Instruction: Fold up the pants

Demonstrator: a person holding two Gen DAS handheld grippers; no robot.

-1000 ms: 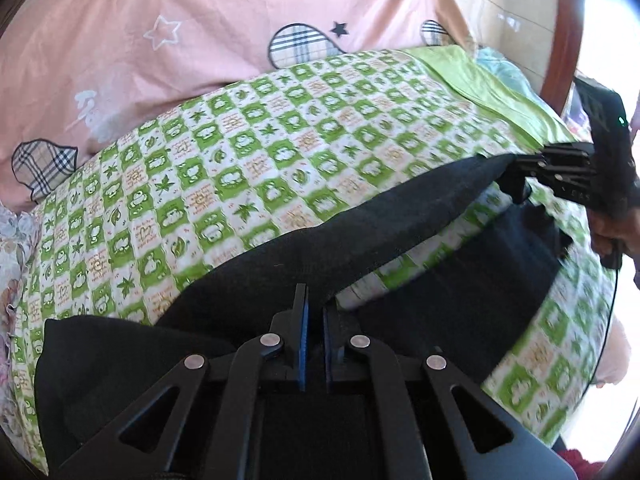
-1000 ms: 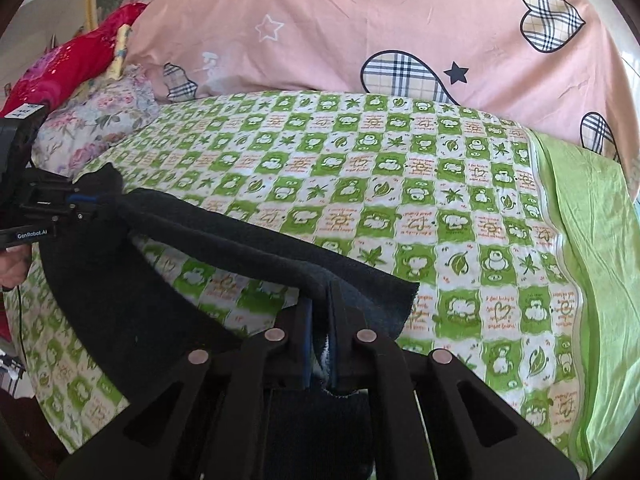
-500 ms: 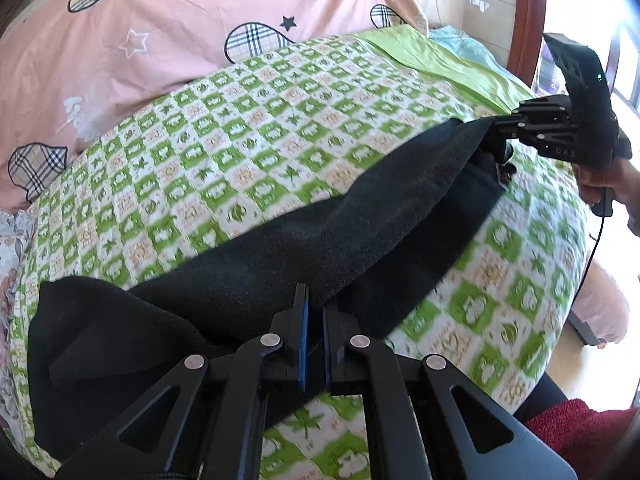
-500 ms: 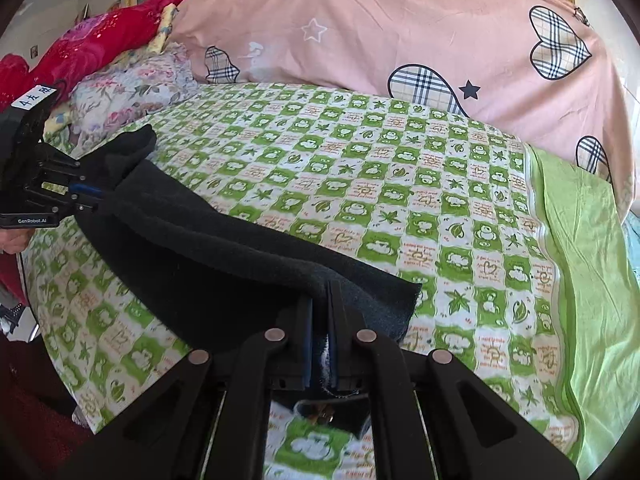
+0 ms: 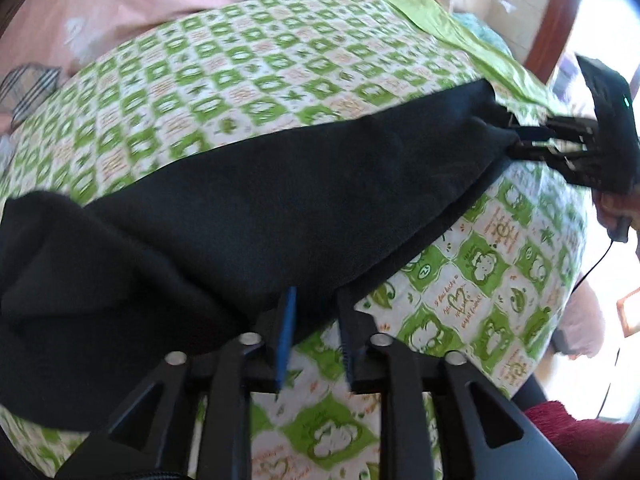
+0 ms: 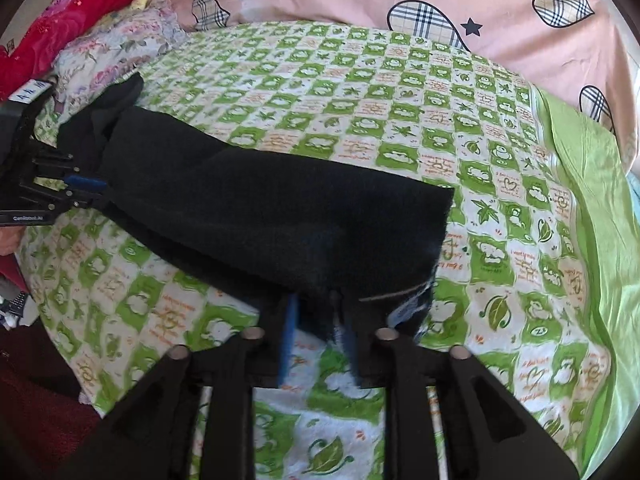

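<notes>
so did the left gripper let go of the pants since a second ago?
Yes. The left gripper now stands open at the black pants edge lying on the green checked sheet; earlier shut.

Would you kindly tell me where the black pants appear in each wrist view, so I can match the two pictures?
Left wrist view: the black pants run from lower left up to the right claw at right.
Right wrist view: the pants stretch from the left claw at left to bottom centre.
Shared landmark: the green checked bedsheet.
</notes>
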